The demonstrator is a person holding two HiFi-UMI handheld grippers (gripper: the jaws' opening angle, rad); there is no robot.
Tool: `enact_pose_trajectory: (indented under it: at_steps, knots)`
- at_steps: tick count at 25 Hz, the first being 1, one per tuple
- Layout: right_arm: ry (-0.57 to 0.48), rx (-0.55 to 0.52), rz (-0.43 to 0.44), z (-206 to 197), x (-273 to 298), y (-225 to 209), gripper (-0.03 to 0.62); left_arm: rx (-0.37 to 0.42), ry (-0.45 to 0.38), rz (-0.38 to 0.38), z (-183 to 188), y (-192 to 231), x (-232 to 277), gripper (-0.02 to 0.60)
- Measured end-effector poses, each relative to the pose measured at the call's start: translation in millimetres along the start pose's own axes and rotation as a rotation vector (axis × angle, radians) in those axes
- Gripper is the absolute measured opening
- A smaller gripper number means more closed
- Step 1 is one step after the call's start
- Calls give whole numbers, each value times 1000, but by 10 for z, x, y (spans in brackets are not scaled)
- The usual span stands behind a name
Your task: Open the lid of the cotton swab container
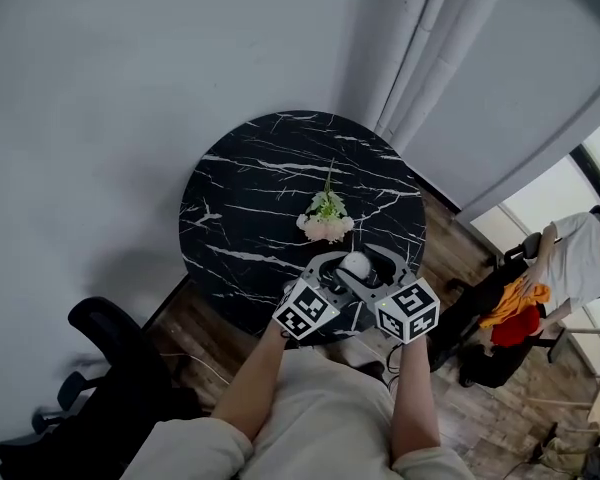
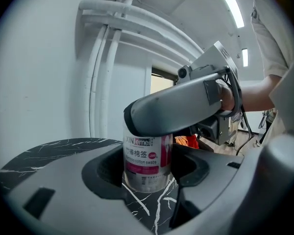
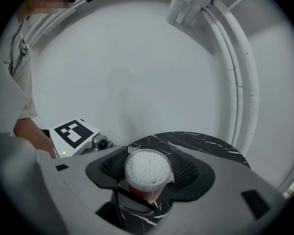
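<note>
Left claw (image 2: 148,187) is clamped on the lower body of the cotton swab container (image 2: 146,163), pads on both sides of the label. Right claw (image 3: 149,176) is closed round the top, on the lid (image 3: 147,166); white swab tips show through it. From the left gripper view the right claw crosses directly above the left one, same container, stacked grips. Container stands upright on the desk (image 1: 250,198) at its near edge, long axis vertical, lid end up. Judgement: the lid comes off upward along that axis, so the right claw pulls or twists up while the left holds the body down. Flowers (image 1: 327,220) lie further back, apart from the container.
</note>
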State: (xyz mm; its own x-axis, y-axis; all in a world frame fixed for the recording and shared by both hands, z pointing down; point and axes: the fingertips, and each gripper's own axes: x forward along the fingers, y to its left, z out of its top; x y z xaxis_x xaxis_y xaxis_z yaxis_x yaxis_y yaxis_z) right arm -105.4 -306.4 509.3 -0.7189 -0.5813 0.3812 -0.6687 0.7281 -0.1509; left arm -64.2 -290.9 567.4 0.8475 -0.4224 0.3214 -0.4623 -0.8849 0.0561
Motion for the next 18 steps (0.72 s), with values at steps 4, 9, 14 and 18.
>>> enact_pose_trajectory:
  at_steps: [4, 9, 14, 18]
  knots:
    - [-11, 36, 13, -1, -25, -47, 293, 12, -3, -17, 28, -12, 34, 268]
    - [-67, 143, 59, 57, -46, -68, 291, 7, -15, -21, 64, 8, 33, 267]
    - [-73, 124, 81, 92, -83, -70, 293, 14, -19, -16, 113, 12, 30, 265]
    - [-77, 14, 26, 166, -107, -101, 293, 4, -11, -4, 90, 26, 69, 265]
